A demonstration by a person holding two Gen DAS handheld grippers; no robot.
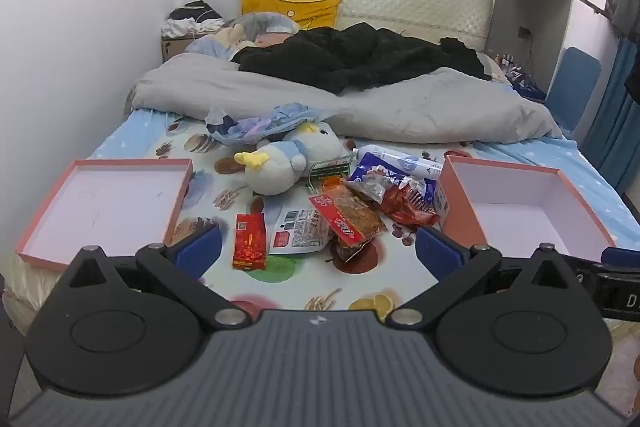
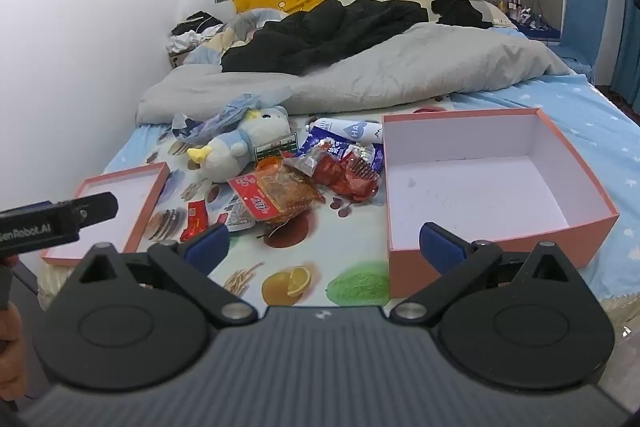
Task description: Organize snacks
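Note:
A pile of snack packets lies on the bed's printed sheet: a small red packet [image 1: 249,242], a large red-and-clear packet [image 1: 347,219], a crumpled red packet [image 1: 407,204] and a blue-and-white bag [image 1: 384,175]. The pile also shows in the right wrist view [image 2: 276,201]. A deep pink box [image 2: 480,187] stands right of the pile, a shallow pink lid [image 1: 108,203] left of it. My left gripper [image 1: 318,253] is open and empty, short of the pile. My right gripper [image 2: 324,247] is open and empty, near the box's front left corner.
A plush duck [image 1: 288,159] lies behind the snacks, with a white tube [image 1: 396,158] and crumpled plastic wrap [image 1: 260,121] nearby. A grey duvet [image 1: 360,103] and black clothes [image 1: 360,59] cover the far bed. A wall runs along the left; a blue chair [image 2: 580,23] stands far right.

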